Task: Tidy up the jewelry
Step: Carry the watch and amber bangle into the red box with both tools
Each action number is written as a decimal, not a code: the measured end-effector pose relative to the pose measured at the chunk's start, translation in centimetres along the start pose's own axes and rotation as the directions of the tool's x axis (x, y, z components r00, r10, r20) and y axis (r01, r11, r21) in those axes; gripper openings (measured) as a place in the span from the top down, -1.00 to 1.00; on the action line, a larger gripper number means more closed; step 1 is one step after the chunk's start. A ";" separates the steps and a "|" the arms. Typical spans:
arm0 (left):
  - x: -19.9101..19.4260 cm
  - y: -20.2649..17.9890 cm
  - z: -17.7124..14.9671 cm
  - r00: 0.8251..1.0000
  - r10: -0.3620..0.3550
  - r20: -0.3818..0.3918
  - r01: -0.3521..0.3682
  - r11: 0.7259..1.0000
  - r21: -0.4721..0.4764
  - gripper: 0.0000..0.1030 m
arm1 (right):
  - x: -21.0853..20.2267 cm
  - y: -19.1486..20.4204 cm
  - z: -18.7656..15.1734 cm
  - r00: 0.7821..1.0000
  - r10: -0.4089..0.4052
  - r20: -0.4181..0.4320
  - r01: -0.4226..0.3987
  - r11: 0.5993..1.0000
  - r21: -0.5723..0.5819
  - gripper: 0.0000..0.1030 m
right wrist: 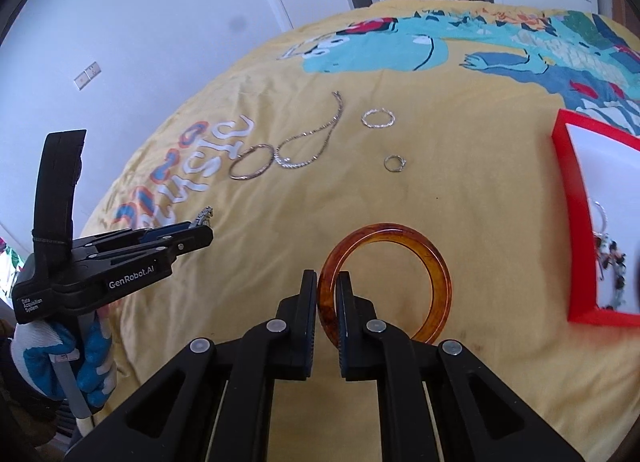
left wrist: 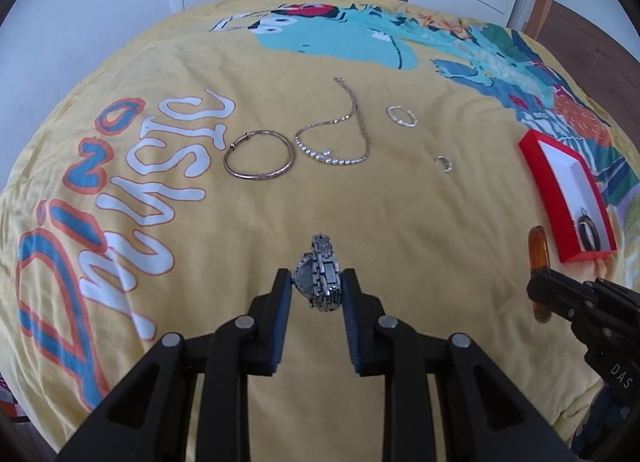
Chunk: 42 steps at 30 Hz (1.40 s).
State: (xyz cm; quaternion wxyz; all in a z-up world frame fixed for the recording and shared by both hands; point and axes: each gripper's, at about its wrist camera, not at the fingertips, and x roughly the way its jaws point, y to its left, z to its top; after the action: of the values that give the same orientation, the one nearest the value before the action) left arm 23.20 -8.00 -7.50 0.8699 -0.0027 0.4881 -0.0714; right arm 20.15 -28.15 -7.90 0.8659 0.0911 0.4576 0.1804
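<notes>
While your left gripper point(left wrist: 316, 282) clamps the silver metal-link wristwatch point(left wrist: 320, 274) at lower centre, your right gripper point(right wrist: 327, 290) pinches the amber translucent bangle point(right wrist: 384, 282). Red rectangular jewelry box point(left wrist: 532, 166) sits at right edge, on the yellow printed bedspread point(left wrist: 400, 222).

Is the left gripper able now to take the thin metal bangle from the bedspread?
Probably not yet: the left gripper is shut on a watch. The bangle lies uncovered ahead, so the path looks free once the watch is put down.
</notes>
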 end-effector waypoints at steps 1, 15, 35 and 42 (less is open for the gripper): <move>-0.8 -0.1 -0.2 1.000 -0.004 0.008 0.004 1.000 0.001 0.55 | -0.7 0.2 -0.2 1.000 0.000 0.008 0.000 1.000 -0.001 0.83; -8.2 -6.7 -1.6 0.992 -0.089 0.085 0.079 0.990 0.117 0.55 | -10.6 -1.2 -4.2 0.989 -0.061 0.136 0.054 0.997 0.052 0.83; -4.8 -22.9 1.3 0.976 -0.217 -0.002 0.206 0.923 0.326 0.55 | -14.2 -16.2 -2.6 0.962 -0.229 0.150 0.203 0.965 0.168 0.83; 0.2 -29.0 4.9 0.967 -0.253 -0.038 0.249 0.898 0.362 0.55 | -11.1 -22.0 0.9 0.962 -0.255 0.100 0.240 0.961 0.142 0.83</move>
State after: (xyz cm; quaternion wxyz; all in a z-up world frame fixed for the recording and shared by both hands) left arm 23.92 -37.07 -2.94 0.8413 0.0951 0.4575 -0.2720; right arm 20.22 -52.75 -6.12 0.8993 0.0991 0.4244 0.0353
